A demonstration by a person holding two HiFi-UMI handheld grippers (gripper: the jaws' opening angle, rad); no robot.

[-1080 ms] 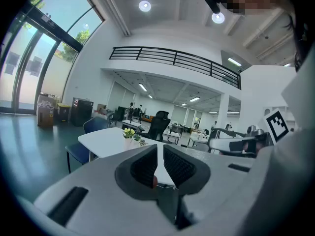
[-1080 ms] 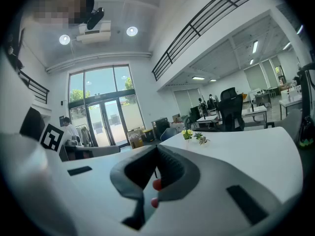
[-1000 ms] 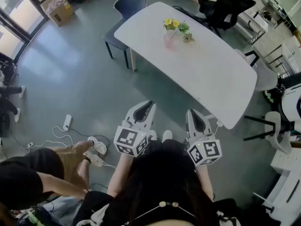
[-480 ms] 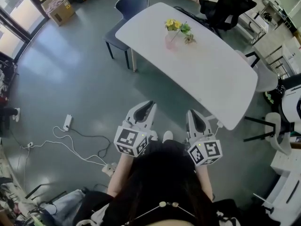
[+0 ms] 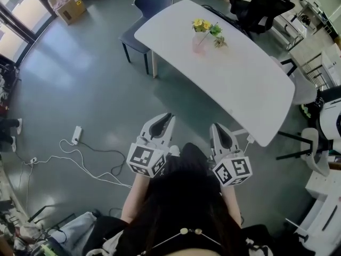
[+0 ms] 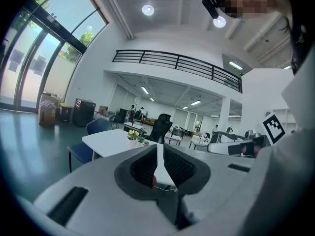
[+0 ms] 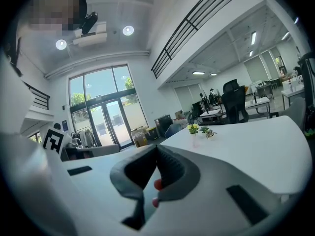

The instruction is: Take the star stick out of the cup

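Ahead on the bench (image 5: 250,84) stands the cup (image 5: 198,42) (star stick (image 5: 199,24) inside), well apart from my closed, empty left claw (image 5: 166,117) and right claw (image 5: 217,128).

Head cam: high up, pointing steeply down past the person's head (image 5: 186,196) onto the floor (image 5: 80,89). Left claw (image 5: 167,116) and right claw (image 5: 216,127) sit close below it, desk (image 5: 250,84) farther off at 1 o'clock. Left claw cam: low, level, looks along its own jaws, desk distant at 11 o'clock. Right claw cam: same setup, desk at 1 o'clock, nearer. Overlap in all three: desk plus flower cup (image 5: 198,42).
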